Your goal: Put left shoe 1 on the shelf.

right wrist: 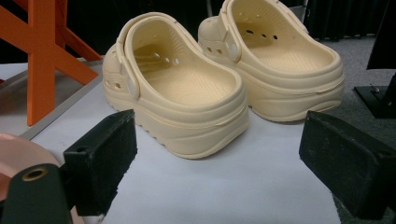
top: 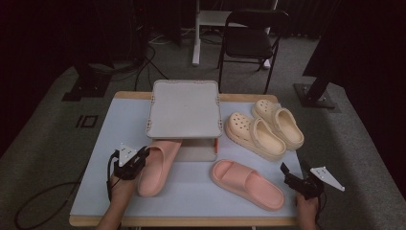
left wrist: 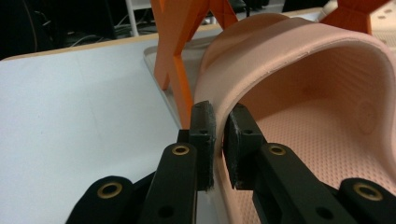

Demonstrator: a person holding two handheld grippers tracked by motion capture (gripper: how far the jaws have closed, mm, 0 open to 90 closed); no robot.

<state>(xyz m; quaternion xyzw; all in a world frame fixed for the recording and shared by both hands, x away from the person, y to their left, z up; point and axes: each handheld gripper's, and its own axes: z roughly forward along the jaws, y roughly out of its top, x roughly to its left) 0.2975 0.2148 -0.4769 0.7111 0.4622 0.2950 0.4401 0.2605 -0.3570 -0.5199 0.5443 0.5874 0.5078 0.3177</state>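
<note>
Your left gripper (top: 143, 154) is nearest you at the table's left front. Its jaws are nearly closed and clamp the side wall of the left pink slide (top: 157, 165). In the left gripper view, one pad (left wrist: 204, 135) sits outside the wall and the other inside, with the slide (left wrist: 299, 116) wall pinched between them. That slide lies lengthwise on the table (top: 100, 143), heel end toward you. Its toe end reaches under the front edge of the grey tray (top: 184, 109). Orange legs (left wrist: 180, 60) of the tray's stand rise just beyond the slide in the left gripper view.

Your right gripper (top: 289, 175) rests at the table's right front corner. Its jaws stand wide apart and hold nothing. In the right gripper view, both pads (right wrist: 105, 158) flank bare table surface.

The second pink slide (top: 246, 183) lies flat between the two grippers, angled toward the right front corner. It lies just beside the right gripper but apart from it.

Farther back on the right, two cream clogs (top: 263, 129) stand side by side, touching, heels toward you. In the right gripper view, the nearer clog (right wrist: 177, 88) sits directly ahead of the open jaws.

The grey tray stands at the table's rear centre, raised on its stand. A black chair (top: 249, 40) stands on the floor beyond the table.
</note>
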